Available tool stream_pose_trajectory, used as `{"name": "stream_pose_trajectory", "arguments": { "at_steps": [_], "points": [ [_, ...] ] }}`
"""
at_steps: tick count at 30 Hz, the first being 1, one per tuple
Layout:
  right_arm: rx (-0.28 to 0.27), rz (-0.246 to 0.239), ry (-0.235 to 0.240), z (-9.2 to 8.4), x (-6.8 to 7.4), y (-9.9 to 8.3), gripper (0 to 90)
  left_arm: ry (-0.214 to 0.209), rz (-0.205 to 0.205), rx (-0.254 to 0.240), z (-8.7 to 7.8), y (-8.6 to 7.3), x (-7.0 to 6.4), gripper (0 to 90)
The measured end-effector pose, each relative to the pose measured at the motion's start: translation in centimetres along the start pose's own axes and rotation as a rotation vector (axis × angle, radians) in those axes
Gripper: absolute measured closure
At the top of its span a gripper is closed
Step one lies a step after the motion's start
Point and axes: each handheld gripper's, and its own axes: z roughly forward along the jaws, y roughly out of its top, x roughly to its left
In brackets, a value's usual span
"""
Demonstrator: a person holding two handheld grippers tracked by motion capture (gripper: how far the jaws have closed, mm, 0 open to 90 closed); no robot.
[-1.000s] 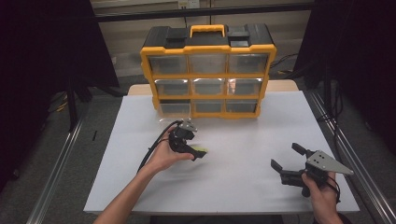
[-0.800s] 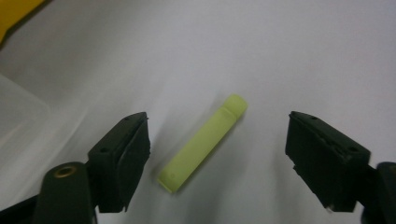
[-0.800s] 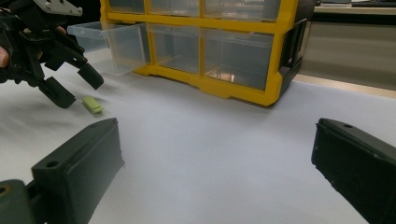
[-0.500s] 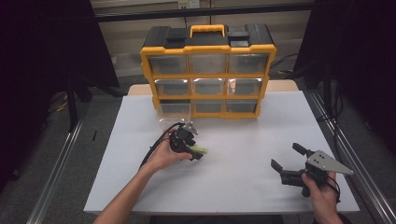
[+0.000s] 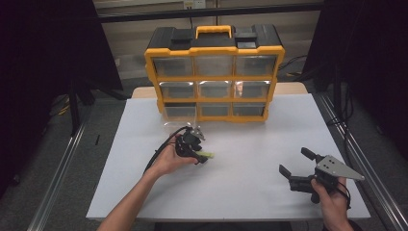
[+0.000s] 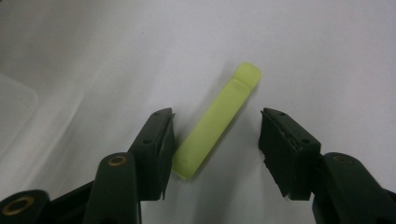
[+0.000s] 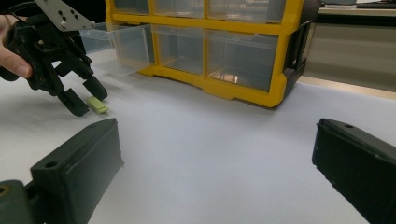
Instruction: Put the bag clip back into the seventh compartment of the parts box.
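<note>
The left gripper (image 6: 215,140), jaws just closing but not yet pinching, straddles the stick (image 6: 215,123) near the table's (image 5: 250,159) middle.

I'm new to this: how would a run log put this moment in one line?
left gripper: jaws closing around yellow-green stick, not clamped | right gripper: open, idle | bottom-left drawer: pulled out

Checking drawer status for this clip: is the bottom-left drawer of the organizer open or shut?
Open: the clear drawer juts out from the yellow organizer, past its neighbours.
</note>
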Motion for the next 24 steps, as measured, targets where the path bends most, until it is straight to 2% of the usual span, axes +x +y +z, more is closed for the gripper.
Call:
{"name": "stream_pose_trajectory", "arguments": {
  "at_steps": [2,4,9,11,13,18,20,24],
  "points": [
    [0.003,0.001,0.002,0.0,0.01,0.0,1.0,-0.004,0.009,0.001,-0.02,0.06,0.02,48.1],
    [0.0,-0.002,-0.002,0.01,0.01,0.0,0.9,-0.007,0.002,0.004,-0.08,0.04,-0.04,51.2],
    [0.006,-0.001,0.005,0.04,0.06,-0.02,0.9,-0.013,0.005,0.01,-0.18,0.07,0.09,62.3],
    [0.009,-0.001,0.009,0.05,0.1,-0.01,0.9,-0.008,0.006,0.01,-0.2,0.07,0.1,63.6],
    [0.008,-0.004,0.009,0.05,0.1,-0.01,0.9,-0.01,-0.016,0.004,-0.19,0.01,0.07,67.6],
    [0.009,-0.003,0.009,0.03,0.09,-0.01,0.9,-0.003,-0.012,0.011,-0.23,0.06,0.03,74.2],
    [0.008,-0.004,0.009,0.07,0.08,-0.02,0.9,-0.002,0.002,0.02,-0.26,0.13,0.02,78.2],
    [0.009,-0.005,0.01,0.08,0.08,-0.03,0.9,-0.001,0.002,0.017,-0.26,0.13,0.02,78.4]
  ]
}}
